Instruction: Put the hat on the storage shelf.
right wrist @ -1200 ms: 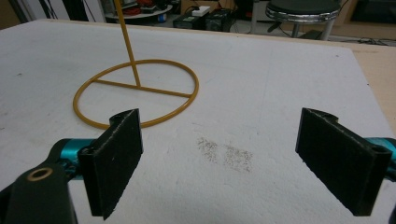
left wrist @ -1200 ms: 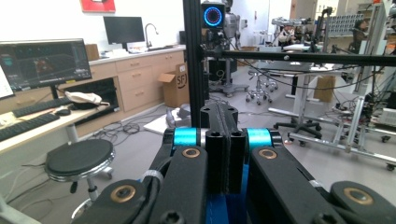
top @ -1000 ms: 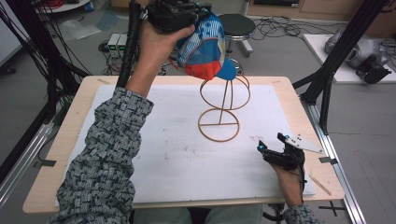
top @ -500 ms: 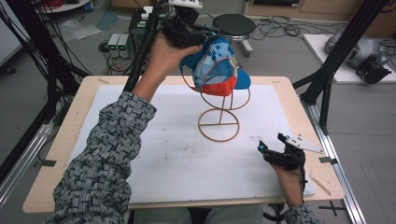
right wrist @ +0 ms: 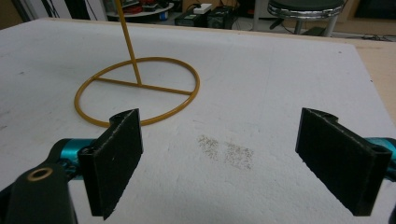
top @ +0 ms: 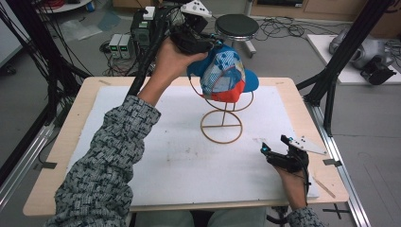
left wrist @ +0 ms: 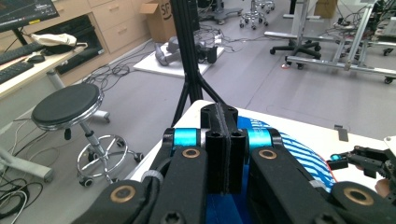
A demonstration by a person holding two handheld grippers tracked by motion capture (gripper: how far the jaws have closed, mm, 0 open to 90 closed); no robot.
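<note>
Holding: my left gripper has its jaws pressed together on the blue rim of the cap; in the left gripper view the two black jaws meet with no gap above blue fabric.
Cap: it sits over the top loop of the wire stand, toward 12 o'clock on the counter, and looks tilted, red band low.
Stand: its ring base lies flat on the white mat.
Right gripper: jaws spread wide and empty, resting at 4 o'clock, well apart from the stand.
Done: I judge the cap has reached the stand.
Left: releasing it; whether it is seated squarely I cannot tell.
</note>
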